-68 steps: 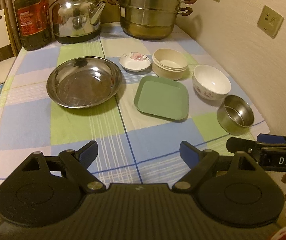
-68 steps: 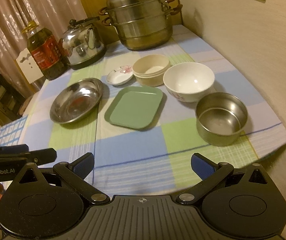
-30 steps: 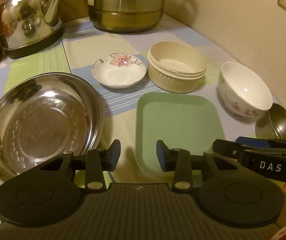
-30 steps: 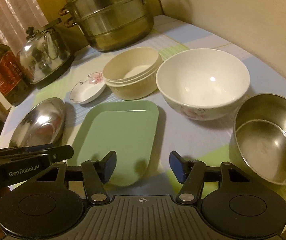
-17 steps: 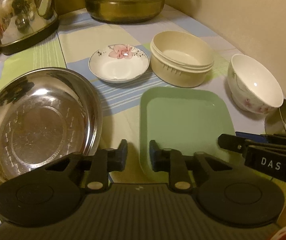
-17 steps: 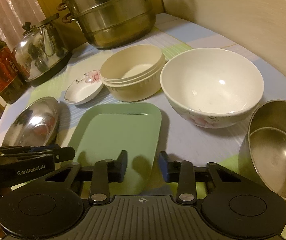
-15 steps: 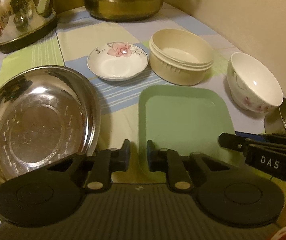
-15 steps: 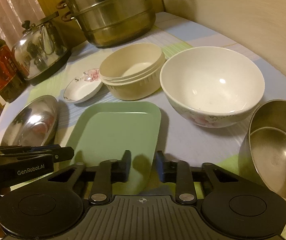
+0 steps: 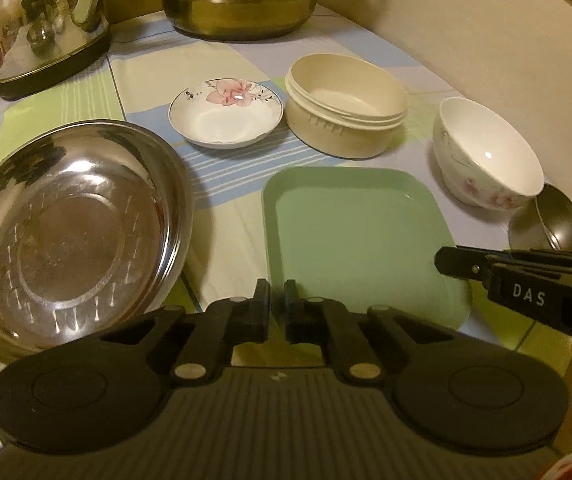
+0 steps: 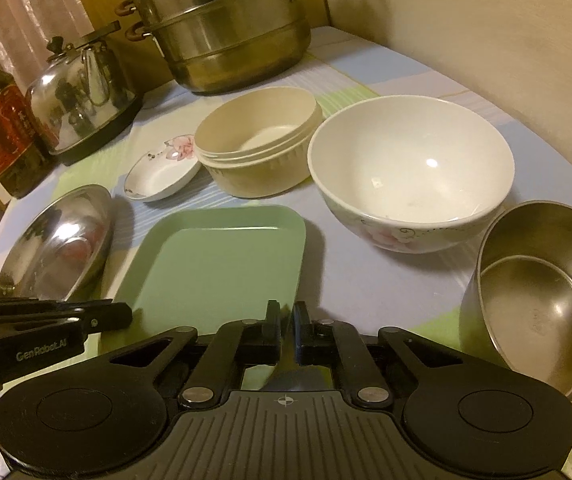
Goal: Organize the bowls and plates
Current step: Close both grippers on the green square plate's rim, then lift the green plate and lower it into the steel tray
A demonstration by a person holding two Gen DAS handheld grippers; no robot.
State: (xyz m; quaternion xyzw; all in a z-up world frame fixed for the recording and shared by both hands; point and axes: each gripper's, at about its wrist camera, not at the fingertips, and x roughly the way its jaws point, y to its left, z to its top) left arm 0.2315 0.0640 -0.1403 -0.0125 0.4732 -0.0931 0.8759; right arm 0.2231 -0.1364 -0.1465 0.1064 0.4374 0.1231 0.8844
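We see both tongs pinching the near rim of the green square plate [image 9: 350,240], the left tongs [image 9: 277,300] at its near left corner, the right tongs [image 10: 286,320] at its near right corner. The plate lies mid-bench between the steel basin [image 9: 65,236] and the white bowl [image 10: 410,168], the cream bowls [image 9: 346,104] behind it.
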